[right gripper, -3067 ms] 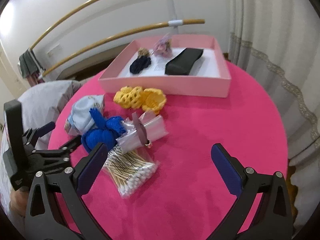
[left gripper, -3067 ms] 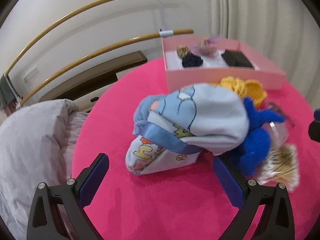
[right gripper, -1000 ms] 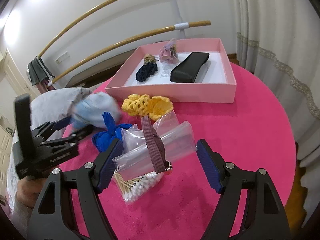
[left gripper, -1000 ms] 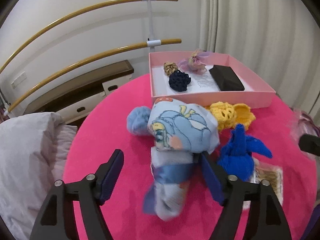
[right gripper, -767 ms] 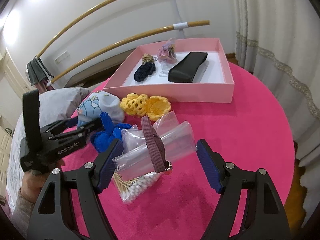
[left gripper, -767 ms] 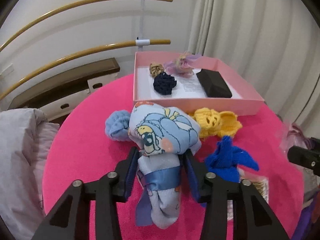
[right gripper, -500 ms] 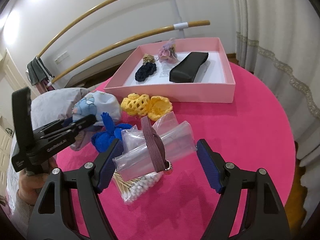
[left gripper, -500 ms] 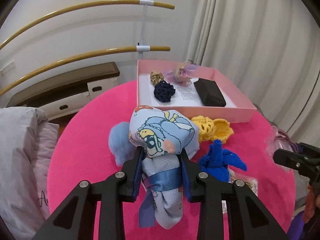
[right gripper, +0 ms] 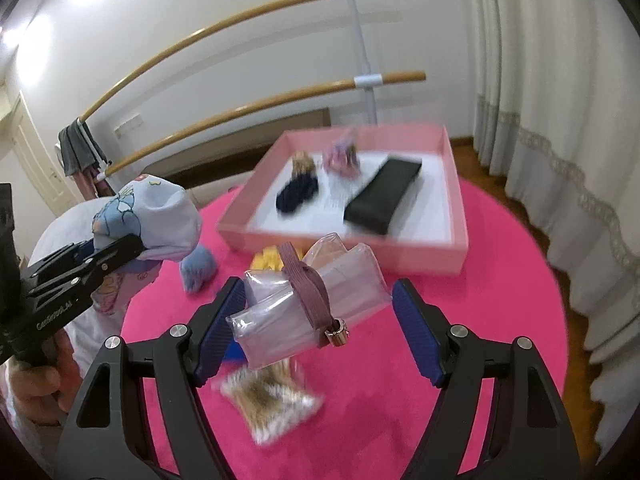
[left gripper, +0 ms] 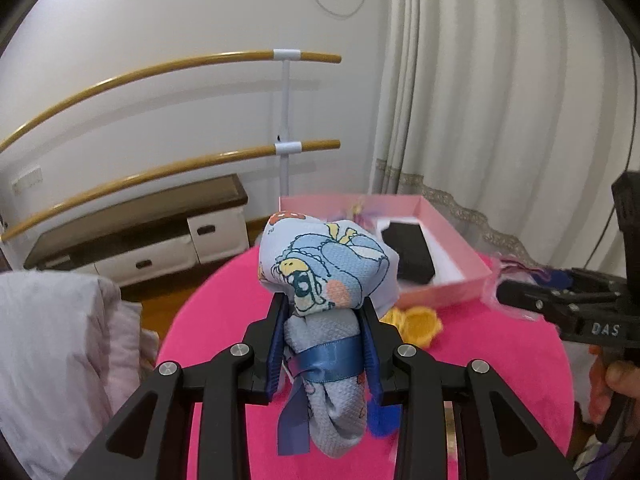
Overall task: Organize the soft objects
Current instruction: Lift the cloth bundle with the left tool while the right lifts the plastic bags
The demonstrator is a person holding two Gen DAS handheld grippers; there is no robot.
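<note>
Pale-blue cartoon-print cloth bundle (left gripper: 326,276) is clenched upright in the left gripper (left gripper: 325,354), lifted above the pink table's (right gripper: 460,360) near-left edge; the pink tray (right gripper: 456,184) lies ahead-right. The right gripper (right gripper: 316,324) grasps a banded clear pouch (right gripper: 308,308).

Box (right gripper: 456,216) sits at the far side of the round table (right gripper: 500,320); in it, left to right — knitted scrunchie (right gripper: 298,194), frilly scrunchie (right gripper: 344,156) behind it, flat case (right gripper: 382,192). In front of the box's near wall: crocheted pieces (left gripper: 420,322), with a fuzzy ball (right gripper: 198,270) to their left. Cotton-swab packet (right gripper: 272,404) lies nearest, on the table. Cloth bundle (left gripper: 326,276) is up off the table at left — rolled plastic bags (right gripper: 312,304) are up off it right of the bundle.
</note>
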